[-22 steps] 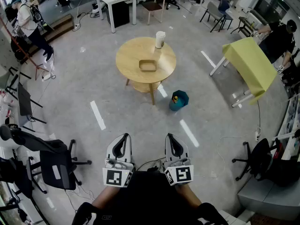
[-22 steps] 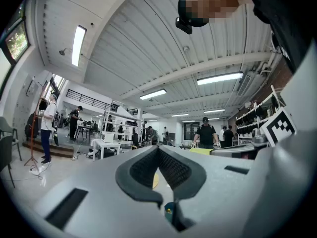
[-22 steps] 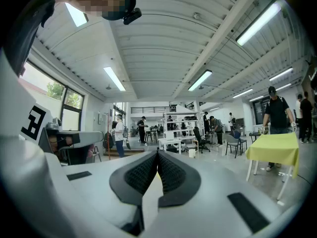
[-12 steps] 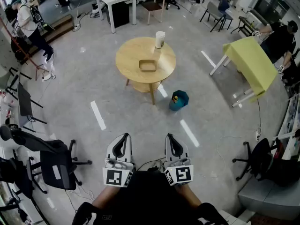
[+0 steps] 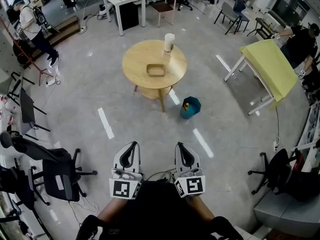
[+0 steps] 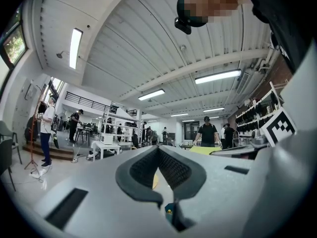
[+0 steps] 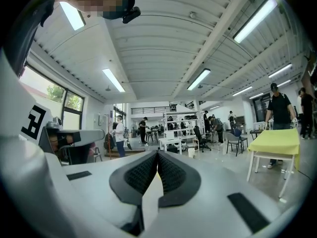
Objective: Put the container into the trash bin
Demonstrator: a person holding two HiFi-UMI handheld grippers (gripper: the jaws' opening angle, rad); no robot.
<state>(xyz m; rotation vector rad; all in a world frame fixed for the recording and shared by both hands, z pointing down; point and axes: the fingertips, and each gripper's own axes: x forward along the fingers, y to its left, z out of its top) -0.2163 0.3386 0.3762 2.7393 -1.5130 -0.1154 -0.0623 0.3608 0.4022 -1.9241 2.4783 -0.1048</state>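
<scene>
My left gripper (image 5: 133,146) and right gripper (image 5: 179,146) clenched, empty; shallow tan rectangular container (image 5: 156,70) on round wooden table (image 5: 135,59).

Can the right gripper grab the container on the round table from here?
Probably not. The right gripper is near the person's body; the container sits on the round table, far across the floor. Nothing stands between.

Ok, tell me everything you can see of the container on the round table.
The container is a shallow, rectangular open tray with rounded corners, tan like cardboard or pulp as far as it shows. It looks empty, with no lid. It lies flat near the middle of the round wooden table, touching only the tabletop, apart from the white cylinder at the far edge.
</scene>
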